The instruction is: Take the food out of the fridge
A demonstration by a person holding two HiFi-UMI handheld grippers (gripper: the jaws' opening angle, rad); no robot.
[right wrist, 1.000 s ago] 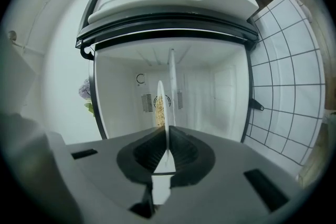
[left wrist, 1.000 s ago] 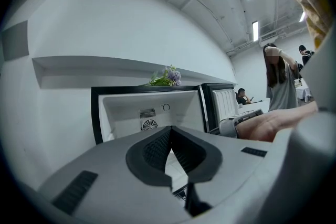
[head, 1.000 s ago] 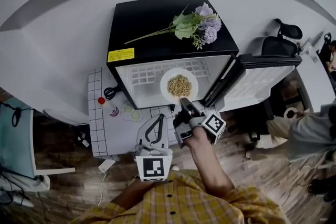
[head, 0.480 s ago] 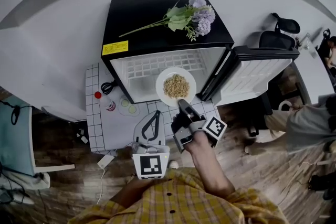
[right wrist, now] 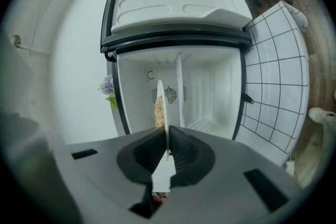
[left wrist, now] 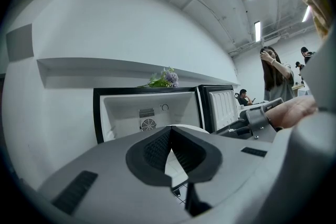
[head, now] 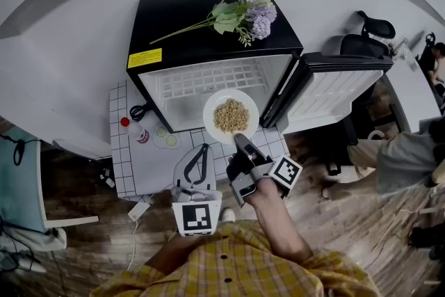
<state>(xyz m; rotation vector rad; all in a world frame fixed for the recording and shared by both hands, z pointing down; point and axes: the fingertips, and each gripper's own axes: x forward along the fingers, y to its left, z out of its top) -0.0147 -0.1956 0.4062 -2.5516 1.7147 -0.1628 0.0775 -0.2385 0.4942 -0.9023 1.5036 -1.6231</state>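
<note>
**A:** The fridge [head: 201,21] gapes, its door [head: 334,94] swung out to the right. What could spoil this?

**B:** The plate [head: 211,115] of food [head: 231,115] sits at the fridge's front lip, its rim pinched in the right claw [head: 240,141]. If it tilts, grains could spill onto the tiled worktop [head: 139,170].

**A:** Room?

**B:** Open on the left; the door crowds the right. The left claw [head: 206,147] is clenched on nothing, nearby.

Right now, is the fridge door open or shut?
Open: the door stands swung out to the right of the fridge, its white inside exposed.
</note>
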